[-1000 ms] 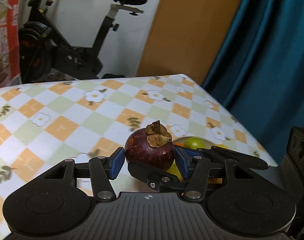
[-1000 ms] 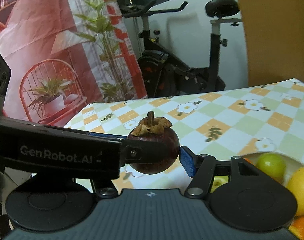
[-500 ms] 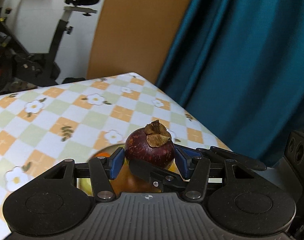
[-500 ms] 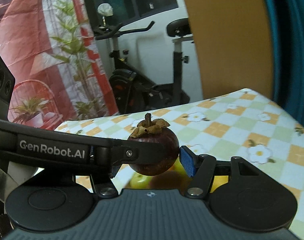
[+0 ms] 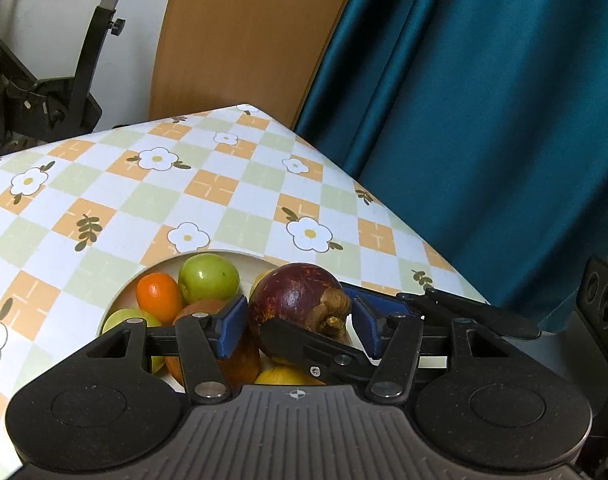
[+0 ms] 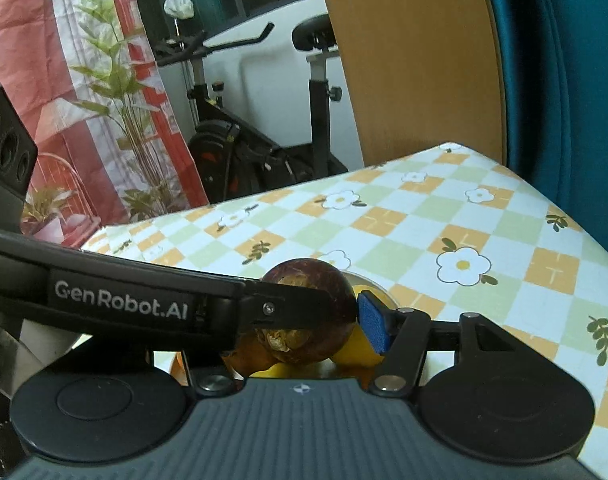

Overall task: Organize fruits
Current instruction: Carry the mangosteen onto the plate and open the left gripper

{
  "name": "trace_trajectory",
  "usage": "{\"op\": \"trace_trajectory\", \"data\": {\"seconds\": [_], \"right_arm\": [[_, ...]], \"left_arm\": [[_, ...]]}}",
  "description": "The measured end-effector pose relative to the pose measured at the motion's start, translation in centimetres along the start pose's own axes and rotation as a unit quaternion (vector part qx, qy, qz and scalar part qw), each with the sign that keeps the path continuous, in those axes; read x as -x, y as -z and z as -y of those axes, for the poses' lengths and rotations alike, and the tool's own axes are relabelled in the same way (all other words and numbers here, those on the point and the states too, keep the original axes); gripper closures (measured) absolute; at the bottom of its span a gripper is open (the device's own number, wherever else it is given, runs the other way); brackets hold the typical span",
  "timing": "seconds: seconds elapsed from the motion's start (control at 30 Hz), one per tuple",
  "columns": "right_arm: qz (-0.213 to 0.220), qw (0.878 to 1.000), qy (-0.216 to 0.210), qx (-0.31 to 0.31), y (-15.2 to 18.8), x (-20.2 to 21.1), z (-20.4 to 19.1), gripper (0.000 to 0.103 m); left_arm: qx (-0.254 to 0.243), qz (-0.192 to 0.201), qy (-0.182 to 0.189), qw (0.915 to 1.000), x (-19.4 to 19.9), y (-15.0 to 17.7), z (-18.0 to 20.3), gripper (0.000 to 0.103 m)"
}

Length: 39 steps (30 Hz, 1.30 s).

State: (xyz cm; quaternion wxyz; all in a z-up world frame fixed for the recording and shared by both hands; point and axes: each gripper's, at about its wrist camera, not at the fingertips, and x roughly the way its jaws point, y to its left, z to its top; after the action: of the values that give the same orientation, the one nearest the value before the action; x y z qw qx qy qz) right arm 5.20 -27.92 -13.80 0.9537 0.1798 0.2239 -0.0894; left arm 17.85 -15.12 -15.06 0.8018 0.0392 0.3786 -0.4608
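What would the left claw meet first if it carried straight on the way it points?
Probably the round dish of fruit just below and ahead: the dark purple mangosteen between its pads hangs over it. Depth is unclear.

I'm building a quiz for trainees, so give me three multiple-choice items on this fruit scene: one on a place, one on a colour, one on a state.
1. Where is the mangosteen? A on bare tablecloth; B over the fruit dish; C on the bike seat.
2. What colour is the round fruit just right of the small orange fruit? A green; B purple; C white.
3. How does the mangosteen's calyx sit? A straight up; B tipped sideways; C cut off.
Answers: B, other fruit in the dish shows beneath it; A, its skin is plain green; B, the dried calyx faces right in the left wrist view.
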Motion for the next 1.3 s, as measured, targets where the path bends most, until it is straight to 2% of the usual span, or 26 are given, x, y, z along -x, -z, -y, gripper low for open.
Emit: {"op": "trace_trajectory", "data": {"seconds": [0.63,0.9,1.03,1.17,1.3], "right_arm": [[-0.001,1.0,-0.009,0.005,0.5,-0.6,0.3,0.039],[0.002,1.0,-0.008,0.014,0.6,-0.6,0.1,0.034],[0.003,1.0,-0.007,0.019,0.5,-0.6,0.0,0.028],[0.003,1.0,-0.007,0.023,0.6,-0.6,-0.2,0.028],[0.006,1.0,-0.005,0.028,0.5,-0.5,-0.3,0.025]], "left_arm": [[-0.005,0.006,-0.004,1.0,-0.4,0.1,0.1,0.04],[0.002,0.019,-0.013,0.9997,0.0,0.0,-0.1,0.037],[0.007,0.026,-0.017,0.9995,0.3,-0.1,-0.3,0.035],[0.008,0.031,-0.022,0.9992,0.4,-0.1,-0.3,0.034],[0.006,0.037,-0.037,0.9986,0.7,-0.1,-0.3,0.033]]}}
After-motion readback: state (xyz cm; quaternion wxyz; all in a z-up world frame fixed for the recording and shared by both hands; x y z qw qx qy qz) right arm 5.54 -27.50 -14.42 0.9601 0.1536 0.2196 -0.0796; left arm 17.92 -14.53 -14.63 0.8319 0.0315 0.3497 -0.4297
